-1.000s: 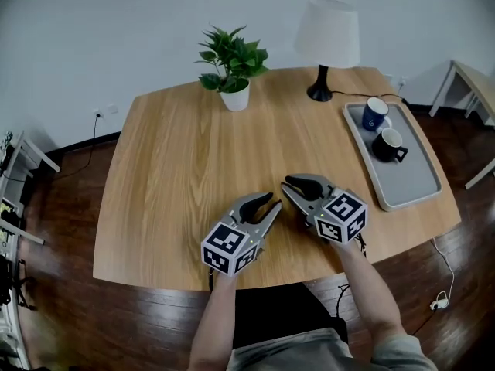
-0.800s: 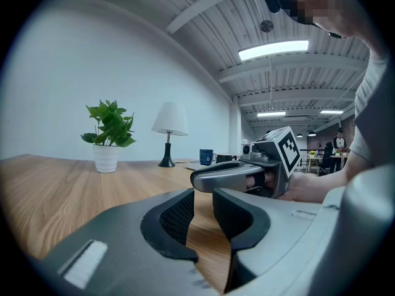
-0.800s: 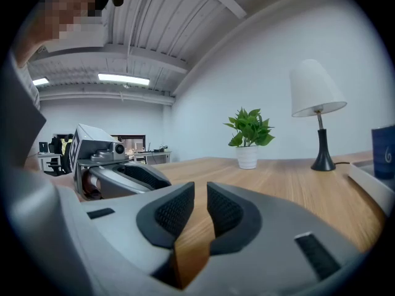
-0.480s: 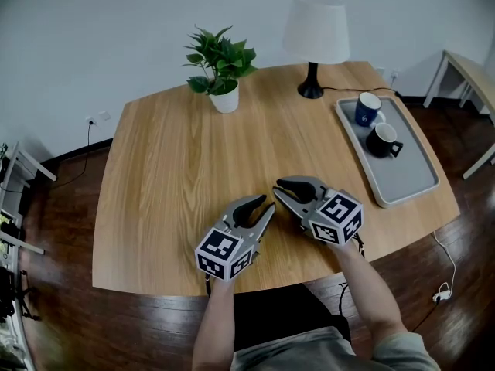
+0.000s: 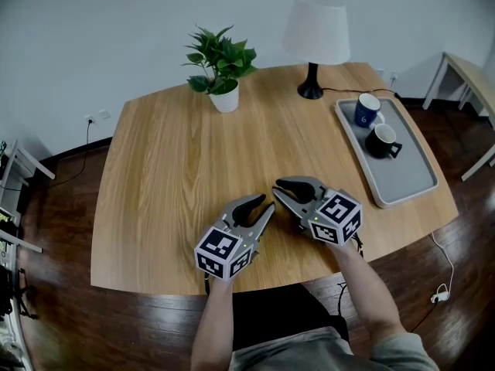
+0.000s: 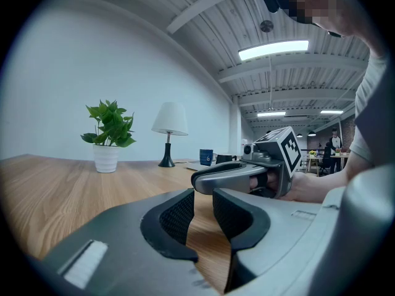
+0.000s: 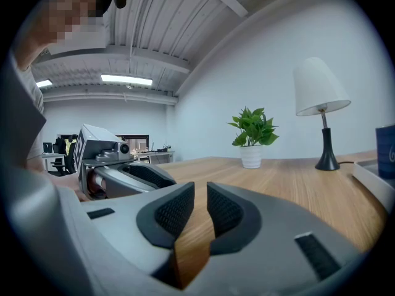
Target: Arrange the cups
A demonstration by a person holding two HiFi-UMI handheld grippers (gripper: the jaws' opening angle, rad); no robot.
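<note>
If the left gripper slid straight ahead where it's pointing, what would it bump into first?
Most likely the right gripper: its fingers lie across the left gripper's line, close ahead over the table. It might just slip past their tips.

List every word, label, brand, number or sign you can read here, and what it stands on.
None can be read as text.
Blue cup: a white mark on its side, too small to read.
Left gripper and right gripper: cubes carry black-and-white square marker patterns, no letters or numbers.
Black cup, tray, lamp: no print visible.
</note>
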